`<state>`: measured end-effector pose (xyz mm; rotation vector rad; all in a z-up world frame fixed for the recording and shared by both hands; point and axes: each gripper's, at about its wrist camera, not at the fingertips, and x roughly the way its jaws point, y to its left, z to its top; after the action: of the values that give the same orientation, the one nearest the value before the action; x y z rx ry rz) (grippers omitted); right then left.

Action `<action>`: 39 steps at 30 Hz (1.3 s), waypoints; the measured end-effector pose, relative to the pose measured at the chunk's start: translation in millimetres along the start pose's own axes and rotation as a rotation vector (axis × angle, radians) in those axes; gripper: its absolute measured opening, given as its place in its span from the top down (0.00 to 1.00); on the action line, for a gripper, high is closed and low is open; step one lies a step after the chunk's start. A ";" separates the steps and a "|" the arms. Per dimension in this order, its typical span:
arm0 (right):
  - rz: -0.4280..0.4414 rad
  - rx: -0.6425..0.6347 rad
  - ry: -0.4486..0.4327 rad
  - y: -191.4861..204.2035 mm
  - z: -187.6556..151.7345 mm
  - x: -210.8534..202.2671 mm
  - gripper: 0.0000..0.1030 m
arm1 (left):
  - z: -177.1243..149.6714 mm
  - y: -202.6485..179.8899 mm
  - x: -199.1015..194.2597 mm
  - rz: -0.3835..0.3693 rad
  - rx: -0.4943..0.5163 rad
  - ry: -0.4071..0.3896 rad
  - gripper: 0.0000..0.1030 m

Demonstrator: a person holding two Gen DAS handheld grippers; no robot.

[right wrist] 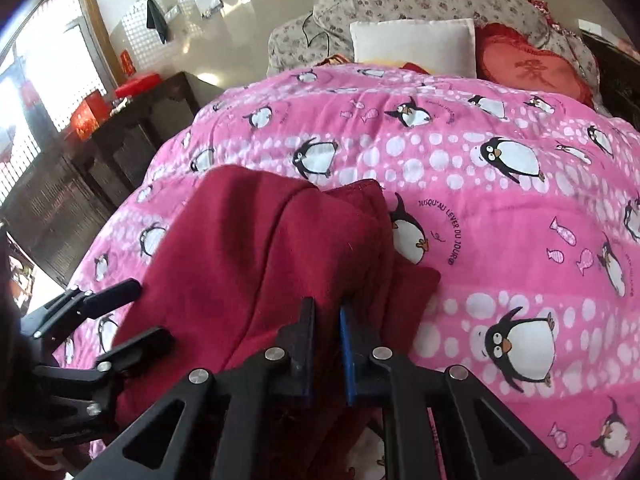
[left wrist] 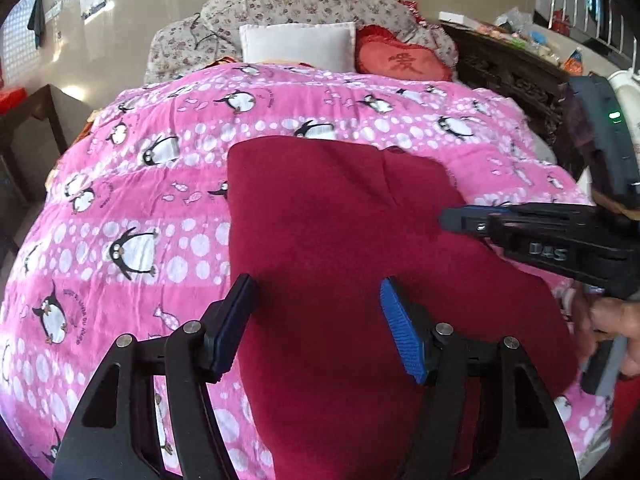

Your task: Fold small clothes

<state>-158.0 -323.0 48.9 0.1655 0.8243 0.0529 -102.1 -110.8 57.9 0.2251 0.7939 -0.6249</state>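
A dark red garment (left wrist: 340, 240) lies on the pink penguin blanket (left wrist: 132, 208). My left gripper (left wrist: 316, 320) is open just above its near part, fingers spread, holding nothing. My right gripper (left wrist: 444, 220) comes in from the right over the garment's right edge. In the right wrist view the right gripper (right wrist: 328, 312) is shut on a raised fold of the red garment (right wrist: 248, 248), which bunches up between its fingers. The left gripper (right wrist: 132, 312) shows open at the left of that view.
A white pillow (left wrist: 298, 46), a red heart cushion (left wrist: 400, 60) and a floral quilt (left wrist: 304, 4) sit at the head of the bed. A dark wooden cabinet (right wrist: 100, 168) stands left of the bed, a carved dark one (left wrist: 516, 76) right.
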 end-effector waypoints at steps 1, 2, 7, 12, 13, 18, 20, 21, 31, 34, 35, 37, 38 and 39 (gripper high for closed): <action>0.003 0.002 -0.010 1.4 0.2 -4.8 0.90 | -0.4 -0.4 0.3 0.007 0.000 0.000 0.36; -0.004 0.002 -0.027 5.2 1.3 -14.6 0.90 | -0.5 0.2 -0.1 0.010 -0.004 0.001 0.36; 0.015 -0.031 -0.111 32.9 -1.5 -60.1 0.86 | -0.3 9.6 -5.6 0.013 -0.049 0.004 0.36; 0.044 -0.124 -0.100 70.8 -16.7 -70.0 0.85 | -3.0 11.6 -14.9 0.049 -0.059 -0.018 0.36; 0.045 -0.139 -0.088 74.4 -19.9 -66.3 0.85 | -3.9 12.1 -17.3 0.052 -0.059 -0.023 0.36; -0.042 -0.118 0.001 65.5 -43.3 -27.9 0.85 | -10.0 16.3 -32.8 0.092 -0.056 -0.062 0.36; -0.024 -0.093 -0.007 62.0 -49.1 -27.8 0.85 | -13.1 19.4 -38.5 0.100 -0.058 -0.077 0.36; -0.018 -0.086 -0.019 62.9 -49.6 -31.4 0.85 | -14.0 20.4 -40.5 0.104 -0.057 -0.083 0.36; -0.008 -0.139 -0.101 94.8 -49.3 -69.6 0.64 | -24.8 26.9 -50.2 0.151 -0.088 -0.127 0.36; -0.009 -0.138 -0.094 97.1 -49.4 -70.8 0.64 | -29.6 31.9 -51.9 0.131 -0.106 -0.125 0.36; -0.012 -0.138 -0.087 98.4 -49.1 -70.5 0.64 | -31.4 34.5 -52.2 0.112 -0.119 -0.122 0.36; -0.020 -0.135 -0.083 99.6 -47.5 -69.9 0.64 | -35.3 40.0 -51.8 0.056 -0.146 -0.106 0.36; -0.023 -0.132 -0.079 100.6 -46.3 -69.5 0.64 | -36.1 41.9 -51.6 0.039 -0.156 -0.100 0.36; -0.020 -0.129 -0.076 101.2 -45.6 -69.1 0.64 | -38.0 45.4 -51.2 0.005 -0.178 -0.092 0.36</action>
<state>-236.6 -225.2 85.6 0.0374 0.7443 0.0802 -124.7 -36.4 67.0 0.0355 0.7546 -0.5526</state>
